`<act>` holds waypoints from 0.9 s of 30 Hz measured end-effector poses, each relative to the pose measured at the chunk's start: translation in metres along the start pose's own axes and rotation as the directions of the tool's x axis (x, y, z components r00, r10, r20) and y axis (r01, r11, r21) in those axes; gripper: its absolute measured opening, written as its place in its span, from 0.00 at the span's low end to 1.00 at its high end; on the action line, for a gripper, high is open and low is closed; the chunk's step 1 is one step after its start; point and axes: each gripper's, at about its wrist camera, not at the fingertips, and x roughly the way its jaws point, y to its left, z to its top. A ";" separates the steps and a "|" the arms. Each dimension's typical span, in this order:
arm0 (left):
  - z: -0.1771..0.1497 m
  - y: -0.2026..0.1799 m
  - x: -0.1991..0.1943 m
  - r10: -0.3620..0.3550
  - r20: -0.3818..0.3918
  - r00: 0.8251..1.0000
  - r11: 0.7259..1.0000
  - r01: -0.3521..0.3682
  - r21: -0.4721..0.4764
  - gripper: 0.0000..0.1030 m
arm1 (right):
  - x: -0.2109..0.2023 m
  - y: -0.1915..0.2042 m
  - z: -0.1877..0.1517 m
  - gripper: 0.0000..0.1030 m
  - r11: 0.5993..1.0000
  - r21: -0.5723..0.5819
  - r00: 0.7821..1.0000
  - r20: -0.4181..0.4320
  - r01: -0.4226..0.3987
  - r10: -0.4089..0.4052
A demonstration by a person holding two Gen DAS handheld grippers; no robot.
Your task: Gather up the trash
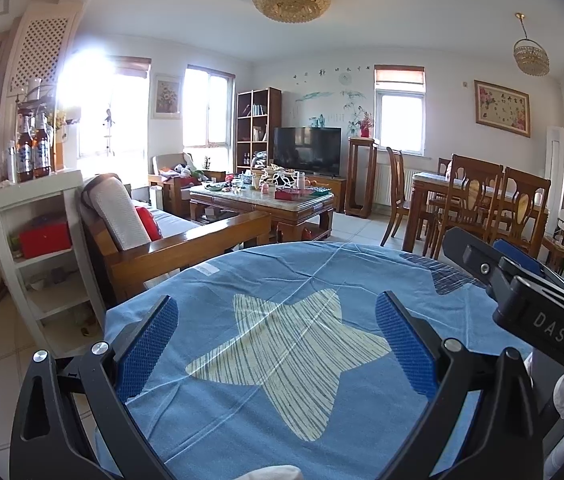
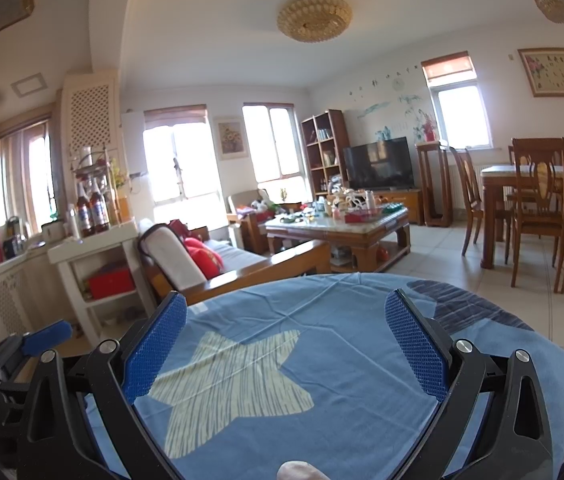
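My left gripper [image 1: 278,308] hangs open above a round table under a blue cloth [image 1: 282,280] with a pale star print [image 1: 286,356]; nothing lies between its blue pads. My right gripper [image 2: 286,308] is open too, over the same blue cloth [image 2: 322,380], with nothing in it. The right gripper's black body [image 1: 530,300] shows at the right edge of the left wrist view. The left gripper's blue finger [image 2: 46,336] shows at the lower left of the right wrist view. No trash lies on the cloth in either view. A cluttered coffee table [image 1: 266,200] stands far ahead.
A wooden sofa [image 1: 186,240] with white and red cushions stands just past the table. A white shelf [image 1: 38,240] with bottles stands left. Dining table and chairs [image 1: 482,208] stand right. A TV [image 1: 307,150] and bookshelf [image 1: 258,128] line the far wall. Tiled floor lies between.
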 end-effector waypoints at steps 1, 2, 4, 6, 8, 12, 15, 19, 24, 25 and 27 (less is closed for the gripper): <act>0.000 0.000 0.000 -0.001 -0.001 1.000 1.000 0.001 0.001 0.95 | 0.001 -0.001 0.000 0.95 1.000 0.000 1.000 0.001 0.000 0.000; 0.001 0.000 0.000 -0.001 -0.001 1.000 1.000 0.001 0.003 0.95 | 0.001 -0.001 0.001 0.95 1.000 0.000 1.000 0.000 -0.001 0.001; 0.001 -0.001 -0.001 0.000 0.000 1.000 1.000 0.000 0.004 0.95 | 0.001 -0.001 0.001 0.95 1.000 0.001 1.000 0.000 -0.001 0.001; 0.002 0.000 -0.001 -0.002 0.001 1.000 1.000 0.002 0.004 0.95 | 0.001 -0.001 0.001 0.95 1.000 0.001 1.000 0.000 -0.001 0.001; 0.003 0.000 -0.001 -0.002 0.000 1.000 1.000 0.002 0.005 0.95 | 0.001 -0.001 0.001 0.95 1.000 0.001 1.000 0.000 0.000 0.000; 0.004 0.001 -0.001 -0.009 -0.003 1.000 1.000 0.009 0.006 0.95 | 0.002 -0.001 0.002 0.95 1.000 0.002 1.000 0.000 0.000 0.000; 0.004 0.001 -0.001 -0.014 -0.006 1.000 1.000 0.014 0.009 0.95 | 0.002 -0.001 0.001 0.95 1.000 0.003 1.000 -0.002 0.001 -0.001; 0.004 0.001 -0.001 -0.018 -0.007 1.000 1.000 0.018 0.008 0.95 | 0.002 -0.001 0.001 0.95 1.000 0.003 1.000 -0.002 0.001 -0.001; 0.003 0.000 -0.001 -0.019 -0.012 1.000 1.000 0.019 0.011 0.95 | 0.002 0.000 0.002 0.95 1.000 0.004 1.000 -0.003 0.001 -0.001; 0.003 0.000 -0.001 -0.018 -0.012 1.000 1.000 0.019 0.011 0.95 | 0.002 0.000 0.002 0.95 1.000 0.005 1.000 -0.003 0.001 -0.001; 0.003 -0.001 0.000 -0.021 -0.014 1.000 1.000 0.021 0.013 0.95 | 0.002 0.000 0.002 0.95 1.000 0.005 1.000 -0.003 0.001 -0.001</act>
